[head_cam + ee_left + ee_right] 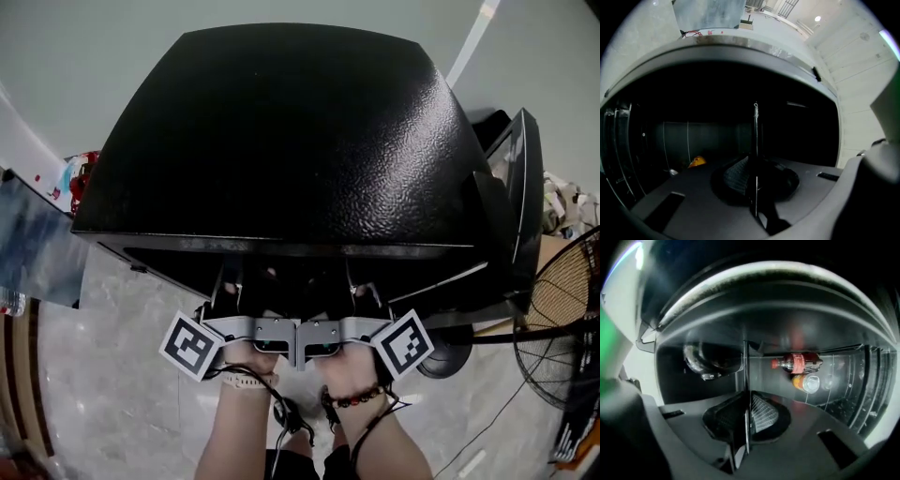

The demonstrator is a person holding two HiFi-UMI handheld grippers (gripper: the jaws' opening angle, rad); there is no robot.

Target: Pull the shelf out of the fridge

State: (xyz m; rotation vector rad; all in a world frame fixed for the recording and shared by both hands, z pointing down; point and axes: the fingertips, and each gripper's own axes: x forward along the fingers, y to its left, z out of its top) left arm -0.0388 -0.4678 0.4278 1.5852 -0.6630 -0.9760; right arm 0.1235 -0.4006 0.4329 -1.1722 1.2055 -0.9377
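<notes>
At bottom centre, under the black fridge (281,141) top, the left claw (754,187) is clenched on the thin front edge of the shelf (755,140). The right claw (746,423) grips that edge too. Deeper inside, right of centre, stands a red-labelled bottle (799,363)

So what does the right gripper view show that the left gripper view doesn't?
Only the right gripper view shows a red-labelled bottle lying on its side, with an orange can-like container beside it. Only the left gripper view shows a small orange item and the bright room wall past the fridge. Both show the dark fridge interior and jaws closed on the thin shelf edge.
</notes>
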